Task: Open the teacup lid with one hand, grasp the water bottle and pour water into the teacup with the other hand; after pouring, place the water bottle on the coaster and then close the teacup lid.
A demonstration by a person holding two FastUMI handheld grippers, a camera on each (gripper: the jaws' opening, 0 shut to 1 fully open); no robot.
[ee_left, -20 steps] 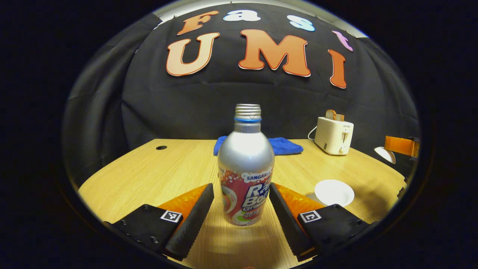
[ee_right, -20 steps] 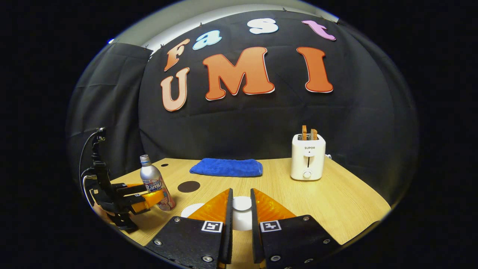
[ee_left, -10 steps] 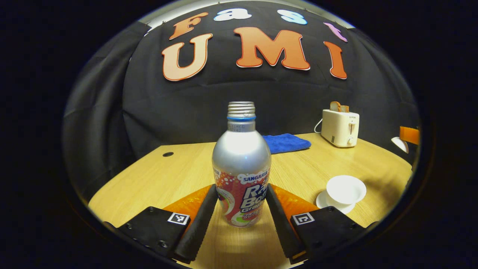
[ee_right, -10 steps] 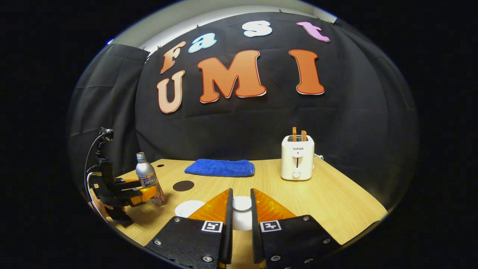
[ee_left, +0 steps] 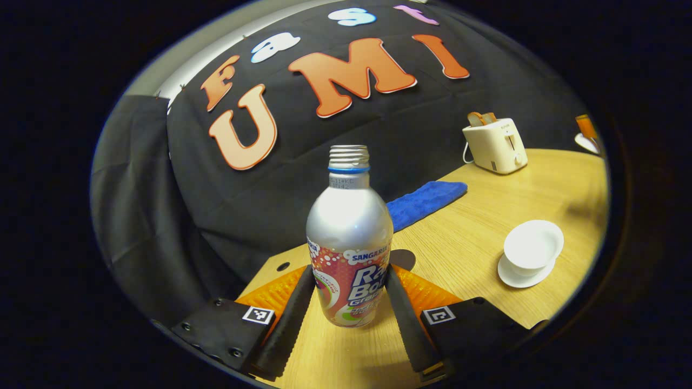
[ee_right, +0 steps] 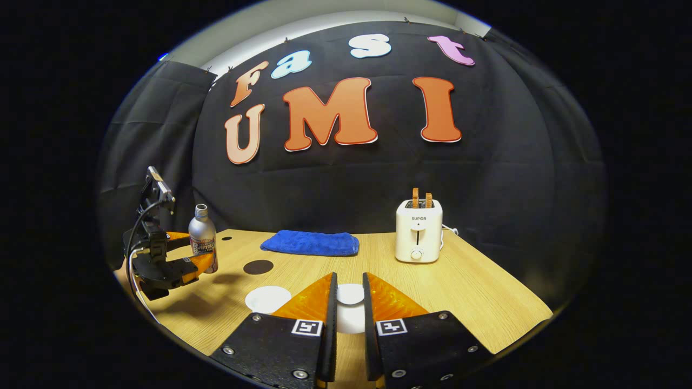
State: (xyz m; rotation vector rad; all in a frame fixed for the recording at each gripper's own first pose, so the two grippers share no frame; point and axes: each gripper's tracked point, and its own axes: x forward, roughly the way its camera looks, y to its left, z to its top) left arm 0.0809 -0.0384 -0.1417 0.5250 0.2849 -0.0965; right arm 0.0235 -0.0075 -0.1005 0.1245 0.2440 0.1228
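The left gripper [ee_left: 350, 302] is clamped on the bottle [ee_left: 350, 243], both fingers pressed against its lower sides; the bottle stands upright in the grasp with its neck uncapped, and in the right gripper view it appears at the far left of the bench [ee_right: 465, 292], held beside the dark round coaster [ee_right: 258, 267]; whether its base is clear of the wood is hard to judge from here, though the tilted horizon in the left gripper view suggests it is lifted. The right gripper [ee_right: 349, 302] has its fingers drawn close on the lid [ee_right: 350, 294], which sits between them; it looks gripped and held up, but the contact itself is hidden behind the fingers, so I would not swear to it. The cup [ee_left: 533, 250] stands open on its saucer [ee_left: 519, 274], well to the right of the bottle in the left gripper view. So the lid step seems done, the bottle is in hand, and the carry toward the cup is the step under way; pouring has not begun. The next move calls for bringing the neck over the cup's rim and tipping slowly, keeping the lid out of the path; the cup is shallow and wide, so a gentle tilt should serve. A cloth [ee_right: 310, 243] and a toaster [ee_right: 418, 230] sit at the back, apart from the work.
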